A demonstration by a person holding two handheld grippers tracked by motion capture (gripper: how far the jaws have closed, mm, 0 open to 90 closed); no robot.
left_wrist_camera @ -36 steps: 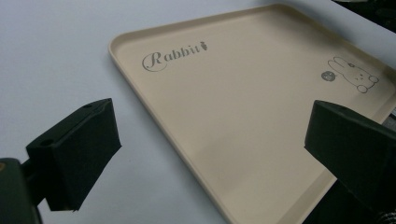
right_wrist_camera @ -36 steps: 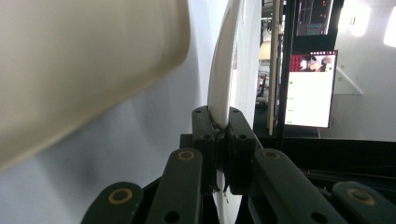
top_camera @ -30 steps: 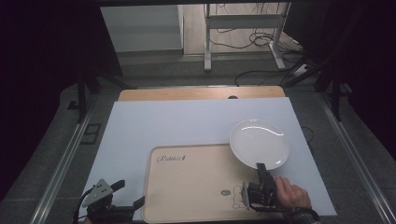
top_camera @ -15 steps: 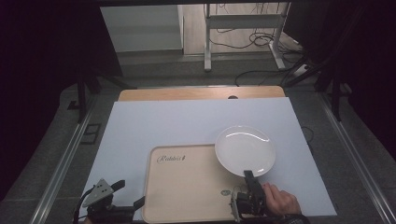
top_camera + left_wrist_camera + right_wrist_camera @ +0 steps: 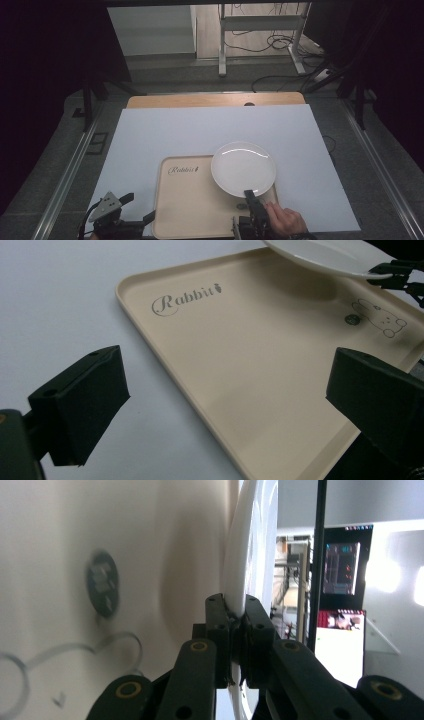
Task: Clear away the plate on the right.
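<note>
High view: one white plate (image 5: pixel 243 168) is held at its near rim by the right gripper (image 5: pixel 251 198), over the far right corner of one beige tray (image 5: pixel 187 207) on a white sheet (image 5: pixel 200 132); dark room behind.
Left gripper view: left gripper (image 5: pixel 225 405) jaws are spread wide, nothing between; rabbit print is seen.
Right gripper view: jaws are clamped on the rim

left gripper (image 5: pixel 131 210): jaws apart | right gripper (image 5: pixel 248 194): jaws clamped

White plate (image 5: pixel 245 555) rim between clamped jaws, seemingly above tray (image 5: pixel 75 540).
</note>
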